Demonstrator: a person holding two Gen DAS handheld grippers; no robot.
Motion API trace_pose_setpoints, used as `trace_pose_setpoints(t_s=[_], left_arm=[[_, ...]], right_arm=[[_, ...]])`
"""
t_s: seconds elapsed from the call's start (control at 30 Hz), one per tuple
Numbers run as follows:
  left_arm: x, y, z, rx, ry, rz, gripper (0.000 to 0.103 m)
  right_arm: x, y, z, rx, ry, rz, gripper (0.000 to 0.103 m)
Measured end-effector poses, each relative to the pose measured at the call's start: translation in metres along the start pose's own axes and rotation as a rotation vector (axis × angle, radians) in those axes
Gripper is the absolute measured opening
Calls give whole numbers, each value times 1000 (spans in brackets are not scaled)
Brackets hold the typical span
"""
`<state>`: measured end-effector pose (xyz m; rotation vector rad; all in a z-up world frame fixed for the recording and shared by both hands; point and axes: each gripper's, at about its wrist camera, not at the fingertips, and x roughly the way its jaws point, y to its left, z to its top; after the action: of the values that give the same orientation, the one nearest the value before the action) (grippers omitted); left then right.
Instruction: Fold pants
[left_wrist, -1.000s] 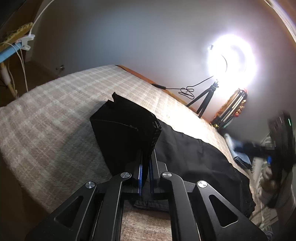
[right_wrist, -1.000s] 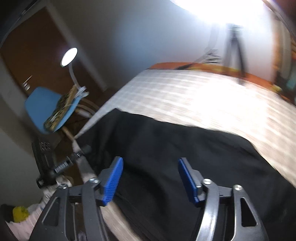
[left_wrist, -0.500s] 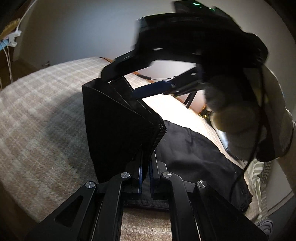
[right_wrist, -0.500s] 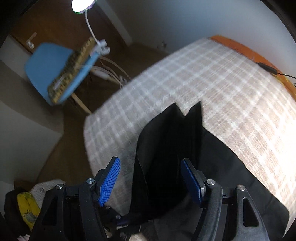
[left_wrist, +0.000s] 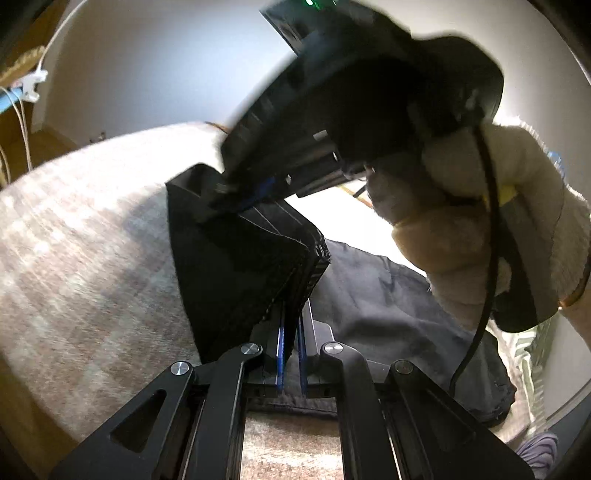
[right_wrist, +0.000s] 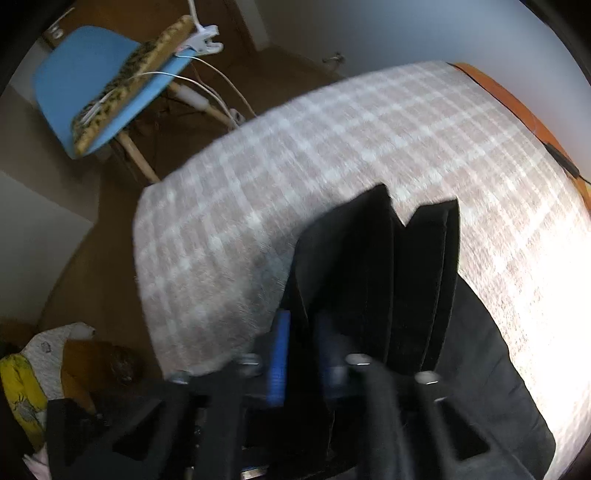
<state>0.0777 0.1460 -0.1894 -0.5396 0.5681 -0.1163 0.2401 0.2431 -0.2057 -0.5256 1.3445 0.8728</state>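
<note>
1. Black fabric pants (left_wrist: 388, 306) lie on the checked beige bed (left_wrist: 85, 251), one end lifted.
2. Left gripper (left_wrist: 291, 328) is clamped on the raised fold.
3. Right gripper (right_wrist: 301, 345) has just closed, pinching its upper edge.

L black two-finger gripper w/ blue pads (left_wrist: 290, 354): jaws closed tight, clamped on a raised fold of black cloth, aimed shallowly downward. R black two-finger gripper w/ blue pads (right_wrist: 300, 347): pitched steeply down, jaws just snapped together on the same cloth's upper edge; frame blurred. R hand in cream fleece glove (left_wrist: 476, 229) wraps its handle, seen from L wrist cam.
</note>
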Motion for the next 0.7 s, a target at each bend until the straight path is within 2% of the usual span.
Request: trace_pose_setpoints(t_s=[0.07, 0.2, 0.3, 0.43, 0.7], left_arm=[[-7, -2, -1, 3, -13, -3, 4], [-13, -11, -7, 59, -17, 11, 4], [-8, -19, -12, 97, -11, 33, 4], [-2, -30, -22, 159, -10, 92, 5], [-3, -55, -36, 243, -46, 183, 8]], right_arm=[[-11, -10, -6, 34, -37, -2, 0], [-30, -44, -30, 156, -82, 47, 0], [-28, -64, -51, 234, -90, 53, 0], [-15, -86, -77, 348, -98, 116, 0], [-12, -90, -85, 380, -110, 157, 0]])
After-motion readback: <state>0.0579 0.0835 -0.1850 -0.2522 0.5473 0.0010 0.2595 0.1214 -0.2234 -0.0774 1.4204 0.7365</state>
